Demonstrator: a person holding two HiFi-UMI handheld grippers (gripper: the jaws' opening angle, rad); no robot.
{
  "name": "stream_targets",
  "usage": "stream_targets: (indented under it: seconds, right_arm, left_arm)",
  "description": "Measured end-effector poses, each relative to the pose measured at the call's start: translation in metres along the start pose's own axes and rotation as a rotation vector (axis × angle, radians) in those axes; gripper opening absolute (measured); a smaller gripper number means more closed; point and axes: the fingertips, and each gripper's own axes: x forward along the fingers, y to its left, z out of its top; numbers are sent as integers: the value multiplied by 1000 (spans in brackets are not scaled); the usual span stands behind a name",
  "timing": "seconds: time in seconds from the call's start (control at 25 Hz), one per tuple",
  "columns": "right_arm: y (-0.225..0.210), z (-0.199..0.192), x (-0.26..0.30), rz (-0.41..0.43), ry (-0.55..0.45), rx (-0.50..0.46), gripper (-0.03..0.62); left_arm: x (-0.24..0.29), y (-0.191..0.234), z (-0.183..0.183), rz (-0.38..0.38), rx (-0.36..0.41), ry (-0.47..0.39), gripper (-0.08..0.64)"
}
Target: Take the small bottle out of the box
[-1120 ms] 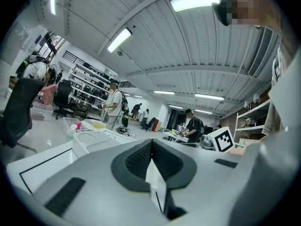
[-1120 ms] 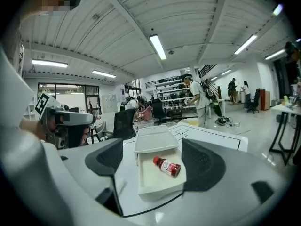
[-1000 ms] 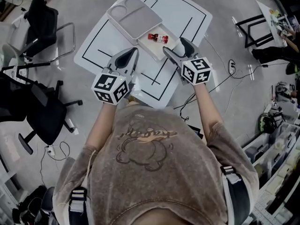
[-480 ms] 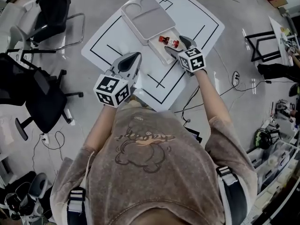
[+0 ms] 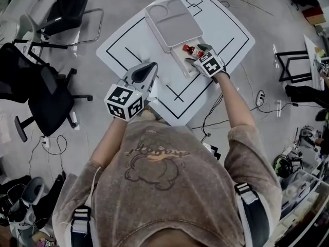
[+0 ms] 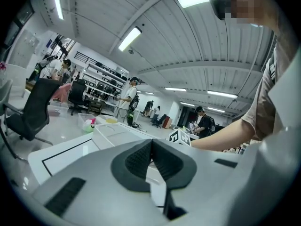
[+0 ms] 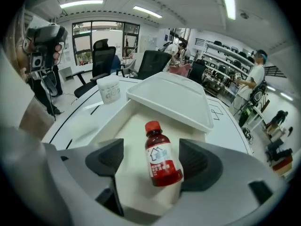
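The right claw (image 5: 197, 52) is down at the open end of the white box (image 5: 181, 62), its two jaws spread wide with the small bottle (image 5: 193, 50) lying between them. In the right gripper view the bottle (image 7: 162, 160) rests on its side on the box (image 7: 130, 134) floor, red cap pointing away from the claw (image 7: 153, 163) and its dark red body with the white label nearer. It sits closer to the right-hand pad than to the left one, though I can't tell whether that pad actually touches it. The jaws are not pinching it; there is a clear gap on the left side. Just beyond the bottle's cap, further out from the claw, the flat white lid (image 7: 171, 98) covers the far part of the box, and past the claw's left side a white tub (image 7: 109, 90) stands on the counter (image 7: 77, 119). The left claw (image 5: 146, 72) is held off to the side above the near edge of the counter (image 5: 218, 19), well apart from the box and from the other claw. In the left gripper view its jaws are pressed together with nothing between them (image 6: 151, 155), and the counter (image 6: 70, 147) with its black lines stretches out ahead of it. Out beyond that claw's left side, black office chairs (image 5: 43, 99) stand on the floor.
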Motion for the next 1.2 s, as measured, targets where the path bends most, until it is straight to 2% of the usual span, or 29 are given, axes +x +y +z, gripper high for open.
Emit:
stream_targets:
  seconds: [0.32, 0.52, 0.88, 0.92, 1.0, 1.2]
  right_arm:
    - [-4, -4, 17, 56, 90, -47, 352]
    - [-2, -11, 27, 86, 133, -113, 331]
    - [-4, -7, 30, 104, 187, -135, 284]
    - [-5, -5, 30, 103, 183, -138, 282]
    - [-8, -3, 30, 89, 173, -143, 229]
    - [-11, -5, 29, 58, 178, -147, 225]
  left_arm:
    - [6, -6, -6, -10, 1, 16, 8]
    - [6, -6, -7, -2, -4, 12, 8]
    - [0, -1, -5, 23, -15, 0, 8]
    - [0, -1, -5, 25, -16, 0, 8]
    - [0, -2, -5, 24, -15, -2, 8]
    - [0, -6, -3, 16, -11, -8, 8]
